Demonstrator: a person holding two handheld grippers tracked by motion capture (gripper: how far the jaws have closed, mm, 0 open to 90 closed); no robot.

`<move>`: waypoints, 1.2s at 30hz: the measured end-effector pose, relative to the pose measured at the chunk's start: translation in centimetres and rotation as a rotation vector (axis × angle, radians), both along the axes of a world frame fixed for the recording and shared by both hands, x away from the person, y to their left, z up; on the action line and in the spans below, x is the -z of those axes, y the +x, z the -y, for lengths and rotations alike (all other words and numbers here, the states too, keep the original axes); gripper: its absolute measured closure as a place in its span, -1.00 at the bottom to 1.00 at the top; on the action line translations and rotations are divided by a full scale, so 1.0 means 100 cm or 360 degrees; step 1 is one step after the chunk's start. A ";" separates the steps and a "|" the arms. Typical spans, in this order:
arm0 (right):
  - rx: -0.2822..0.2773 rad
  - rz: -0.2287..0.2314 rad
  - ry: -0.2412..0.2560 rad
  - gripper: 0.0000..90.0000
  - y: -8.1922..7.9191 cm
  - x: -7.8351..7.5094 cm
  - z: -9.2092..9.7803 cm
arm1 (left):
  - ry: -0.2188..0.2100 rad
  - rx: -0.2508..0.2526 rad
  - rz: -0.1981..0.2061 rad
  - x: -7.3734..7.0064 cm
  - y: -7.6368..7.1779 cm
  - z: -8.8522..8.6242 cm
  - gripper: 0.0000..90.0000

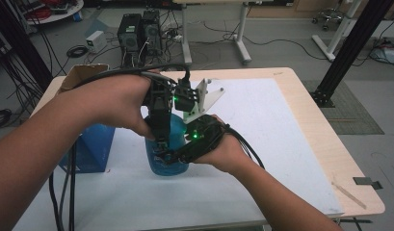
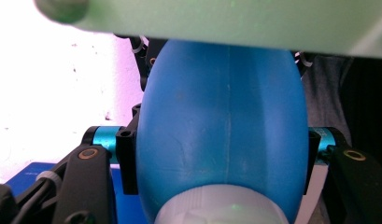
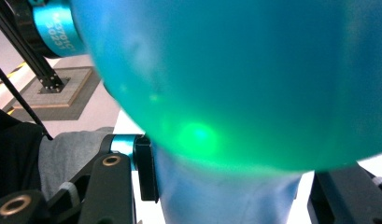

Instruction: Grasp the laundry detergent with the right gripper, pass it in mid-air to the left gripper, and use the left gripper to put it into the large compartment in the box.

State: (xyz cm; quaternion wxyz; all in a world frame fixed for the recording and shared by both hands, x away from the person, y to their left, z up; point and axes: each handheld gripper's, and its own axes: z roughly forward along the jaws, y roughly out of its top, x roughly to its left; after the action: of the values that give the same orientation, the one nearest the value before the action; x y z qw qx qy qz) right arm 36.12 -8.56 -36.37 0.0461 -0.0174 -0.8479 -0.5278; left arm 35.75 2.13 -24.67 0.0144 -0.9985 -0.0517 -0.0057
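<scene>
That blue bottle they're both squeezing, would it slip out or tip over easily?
The blue bottle looks smooth, glossy and curved, so it could well slide between hard jaws. It appears translucent plastic, probably light and slightly springy rather than fragile. It stands upright on the white table, tall for its base, so a sideways push would likely tip it; the left gripper and right gripper clamp it from both sides.

Smooth blue plastic bottle – faint mould seam, matt white tabletop, pale wood edging – cardboard box
</scene>
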 end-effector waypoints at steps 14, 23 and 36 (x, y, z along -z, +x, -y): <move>-0.0045 -0.0116 -0.0036 -0.43 0.001 0.002 0.005 | -0.0039 -0.0012 -0.0006 -0.003 -0.002 -0.002 -0.14; 0.0027 -0.0052 -0.0100 -0.71 -0.002 -0.007 0.027 | -0.0036 -0.0057 -0.0011 -0.007 0.000 -0.011 -0.14; 0.0220 0.0059 -0.0299 -0.94 0.010 -0.032 0.067 | -0.0045 -0.0172 -0.0015 -0.033 0.003 -0.028 -0.14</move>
State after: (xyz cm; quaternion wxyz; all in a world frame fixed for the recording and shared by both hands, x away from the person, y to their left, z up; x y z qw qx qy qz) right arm 37.16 -15.24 -33.16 -0.0079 -0.0703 -0.8912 -0.4481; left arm 36.01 4.96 -21.41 0.0007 -0.9944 -0.1057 0.0007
